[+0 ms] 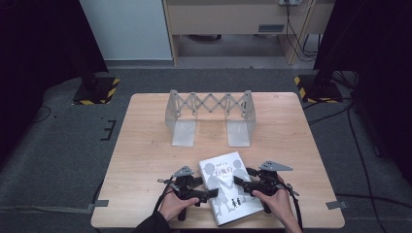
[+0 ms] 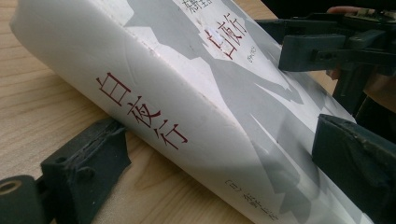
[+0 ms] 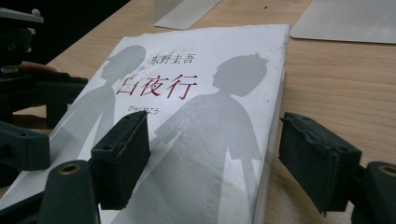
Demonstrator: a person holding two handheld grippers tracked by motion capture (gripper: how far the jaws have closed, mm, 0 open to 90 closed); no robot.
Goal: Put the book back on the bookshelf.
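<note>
A white paperback novel (image 1: 227, 188) lies flat near the desk (image 1: 145, 145) front edge — left gripper (image 1: 210, 195) and right gripper (image 1: 239, 182) flank it, jaws wide open (neither clamped)

I see a book (image 1: 226, 187) in a glossy, scuffed white paper jacket on the pale, matt wood-grain table (image 1: 145, 145). My grippers' black pads (image 3: 122, 156) look rough and matt; the bookend rack (image 1: 210, 116) looks like dull grey metal.

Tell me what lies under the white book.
The white book lies flat on the wooden table; bare wood shows round its edges. Whatever sits beneath its middle is covered by the book itself.
</note>
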